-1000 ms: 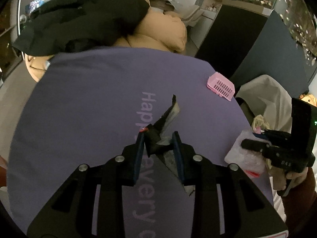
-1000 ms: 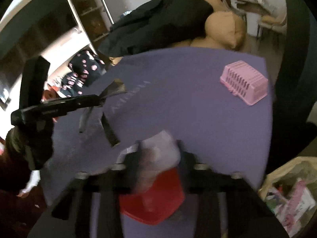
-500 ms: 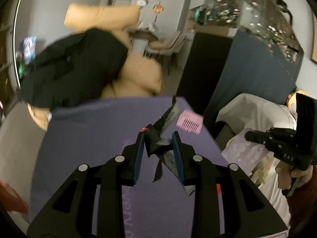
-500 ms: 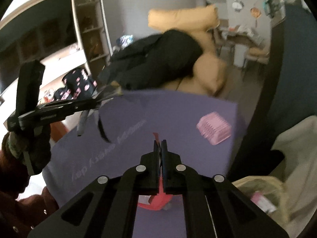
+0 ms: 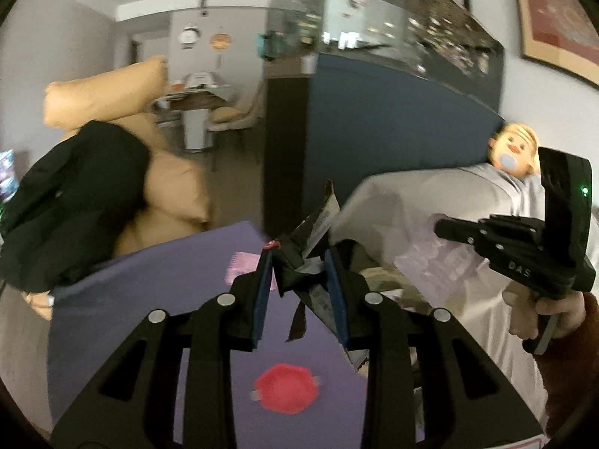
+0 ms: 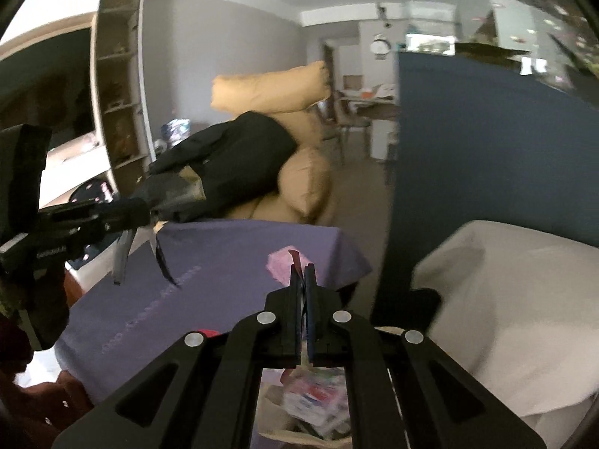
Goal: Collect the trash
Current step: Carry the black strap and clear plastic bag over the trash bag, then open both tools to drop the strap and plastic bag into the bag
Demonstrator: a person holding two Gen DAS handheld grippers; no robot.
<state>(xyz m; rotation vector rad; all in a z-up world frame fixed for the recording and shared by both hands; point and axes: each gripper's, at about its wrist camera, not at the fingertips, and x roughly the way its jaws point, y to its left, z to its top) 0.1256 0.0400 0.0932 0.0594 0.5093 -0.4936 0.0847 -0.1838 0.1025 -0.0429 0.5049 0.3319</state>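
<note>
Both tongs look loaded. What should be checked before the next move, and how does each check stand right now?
1. Left tongs clamped on the dark wrapper: ok.
2. Right tongs shut on the clear plastic: ok.
3. Trash bag open below the right tongs: ok.
4. Left tongs above the trash bag: cannot tell.
5. Purple table free of trash: not ok, a red scrap lies on it.
</note>
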